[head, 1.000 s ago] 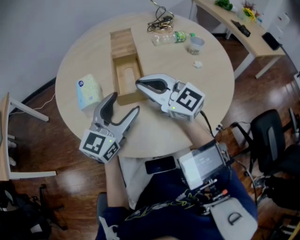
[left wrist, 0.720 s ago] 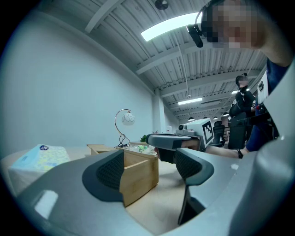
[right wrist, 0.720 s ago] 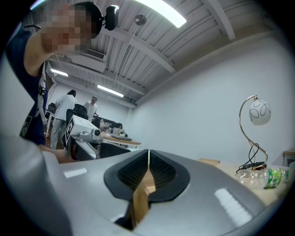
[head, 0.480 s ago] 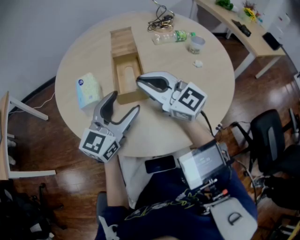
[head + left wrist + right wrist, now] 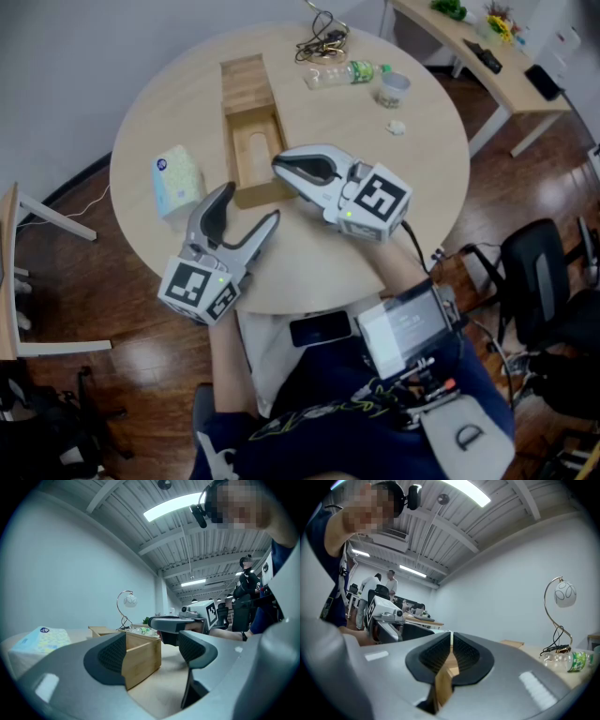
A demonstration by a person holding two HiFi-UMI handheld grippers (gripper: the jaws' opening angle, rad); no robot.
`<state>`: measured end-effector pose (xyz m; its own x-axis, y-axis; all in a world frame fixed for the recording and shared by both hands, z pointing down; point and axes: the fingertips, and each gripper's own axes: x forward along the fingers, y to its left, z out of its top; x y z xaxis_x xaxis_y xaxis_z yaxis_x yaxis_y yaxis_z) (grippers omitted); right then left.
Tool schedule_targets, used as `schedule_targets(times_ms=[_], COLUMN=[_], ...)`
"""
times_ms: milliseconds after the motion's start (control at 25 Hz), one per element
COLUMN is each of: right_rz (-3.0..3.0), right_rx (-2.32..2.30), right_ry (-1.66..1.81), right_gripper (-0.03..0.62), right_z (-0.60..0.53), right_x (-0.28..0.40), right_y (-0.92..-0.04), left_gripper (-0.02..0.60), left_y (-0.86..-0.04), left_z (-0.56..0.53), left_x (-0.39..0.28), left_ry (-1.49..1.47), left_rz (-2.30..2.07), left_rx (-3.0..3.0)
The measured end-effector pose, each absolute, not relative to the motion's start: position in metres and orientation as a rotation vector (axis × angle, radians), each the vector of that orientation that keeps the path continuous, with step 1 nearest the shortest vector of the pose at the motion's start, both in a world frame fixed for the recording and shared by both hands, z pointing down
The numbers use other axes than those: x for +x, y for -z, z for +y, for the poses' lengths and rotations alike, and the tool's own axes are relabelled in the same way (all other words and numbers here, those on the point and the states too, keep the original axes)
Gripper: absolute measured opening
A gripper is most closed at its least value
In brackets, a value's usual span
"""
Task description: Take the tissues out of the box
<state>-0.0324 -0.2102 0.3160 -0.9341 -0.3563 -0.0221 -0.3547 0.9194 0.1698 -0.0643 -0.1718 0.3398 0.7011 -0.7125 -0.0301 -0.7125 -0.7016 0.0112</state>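
1. We judge the tissues (image 5: 176,181) to be light and soft: a plastic-wrapped pack that will dent under pressure, with a film that may be a little slippery. It is not fragile.
2. We would take it across its narrow width, near the middle, closing only until the wrap gives (a hard squeeze would just crumple it).
3. The pack is pale, with a blue and yellow-green print and a small round dark mark near one end; it looks plump and rectangular.
4. It lies on the tabletop (image 5: 412,159), left of the wooden box (image 5: 255,198) and apart from it, so it is already outside.
5. The box's open compartment looks empty to us.
6. Our left tool (image 5: 249,206) is released, jaws wide apart and holding nothing, with the box's near corner ahead of it.
7. Our right tool (image 5: 278,164) is clenched, pads together, tips just beside the box's near right wall; we see nothing gripped.
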Motion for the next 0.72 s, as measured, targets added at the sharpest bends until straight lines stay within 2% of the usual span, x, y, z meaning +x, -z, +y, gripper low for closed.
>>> schedule_targets(times_ms=[720], right_rz=[-3.049], right_rx=[0.590], right_ry=[0.254], right_gripper=[0.000], right_z=[-0.2141], right_x=[-0.0301], right_y=[-0.3191], left_gripper=[0.360], left_y=[-0.3402], left_z=[-0.1715], left_x=[-0.0647], left_ry=[-0.046], left_rz=[1.208], left_rx=[-2.890])
